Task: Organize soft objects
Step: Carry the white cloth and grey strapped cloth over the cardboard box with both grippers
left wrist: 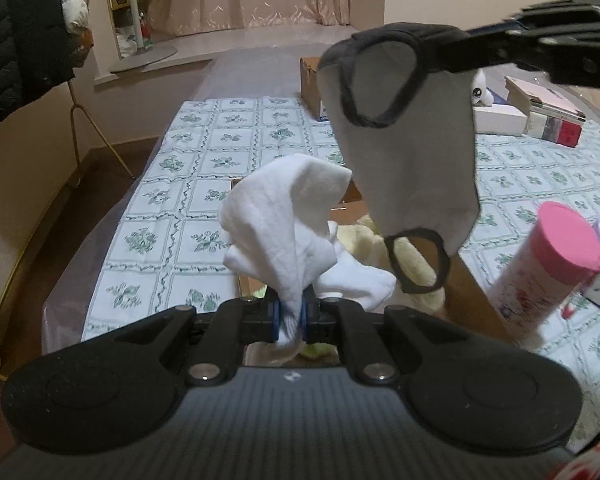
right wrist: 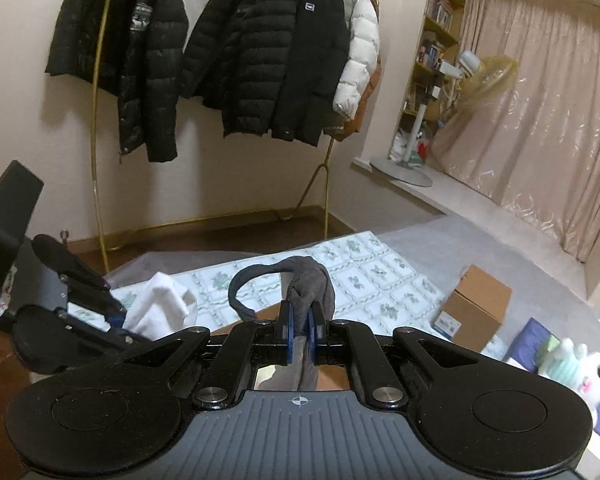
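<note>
Over the bench (left wrist: 148, 200), L to R, as seen from left wrist view:

1. Coat rack w/ dark jackets (left wrist: 4, 40), far L, off the bench. Not task-relevant.
2. Left tongs (left wrist: 290, 318): pinched tight on a white sock (left wrist: 284, 216); sock bunches up above the blue pads, tail hangs below. Held clear of the checked cloth.
3. Open cardboard box (left wrist: 476, 292), directly beneath both loads. Contains yellow plush (left wrist: 364, 240) and more white fabric; contents partly hidden.
4. Grey face mask (left wrist: 404, 152) w/ dark ear loops, hanging from right tongs (right wrist: 300, 336), which are clamped on its upper edge. Mask hangs over the box, just R of the sock.
5. Pink-capped tube (left wrist: 548, 272), R of box. Books and a small white toy further back.

Step, est.: both soft items carried, approx. over the box. Next: lower each into the box opening, then open the tongs; mask loops may snag, so release low.
</note>
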Motion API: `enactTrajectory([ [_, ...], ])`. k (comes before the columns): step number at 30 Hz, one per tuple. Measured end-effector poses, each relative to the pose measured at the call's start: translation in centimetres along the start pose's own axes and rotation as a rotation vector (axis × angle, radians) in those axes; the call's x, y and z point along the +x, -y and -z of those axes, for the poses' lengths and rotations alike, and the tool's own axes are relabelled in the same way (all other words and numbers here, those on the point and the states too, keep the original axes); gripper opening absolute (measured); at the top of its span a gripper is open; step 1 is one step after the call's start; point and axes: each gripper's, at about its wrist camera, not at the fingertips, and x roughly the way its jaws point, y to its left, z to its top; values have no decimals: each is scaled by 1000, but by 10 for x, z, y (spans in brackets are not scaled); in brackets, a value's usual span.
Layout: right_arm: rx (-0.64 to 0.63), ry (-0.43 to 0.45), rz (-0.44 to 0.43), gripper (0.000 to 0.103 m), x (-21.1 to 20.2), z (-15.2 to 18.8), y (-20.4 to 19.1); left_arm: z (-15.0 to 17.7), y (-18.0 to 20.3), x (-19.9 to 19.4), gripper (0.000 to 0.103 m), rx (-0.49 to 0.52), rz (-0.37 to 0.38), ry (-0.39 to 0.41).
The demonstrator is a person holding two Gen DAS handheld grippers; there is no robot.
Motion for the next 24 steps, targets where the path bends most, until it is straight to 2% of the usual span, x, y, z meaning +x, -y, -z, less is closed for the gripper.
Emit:
enactTrajectory([
  [3,25,-17,1,7,30,2,19,-6,-4,19,8,9,9,-13],
  [5,-4,-52,16,7,52,6,26,-7,-4,29,8,15,14,-20],
  [9,-199,-150,32,7,85,27,24,-8,-7,48,8,24,23,-30],
  [11,-324,-169,76,7,95,35,20,-10,-10,56,8,27,22,-32],
  [18,-535,-130,143,7,114,41,20,-17,-18,69,8,20,18,-24],
  [22,-584,-151,105,7,127,53,17,-18,-18,76,8,28,14,-30],
  [24,-592,-218,13,7,137,62,15,-19,-18,80,8,34,11,-38],
])
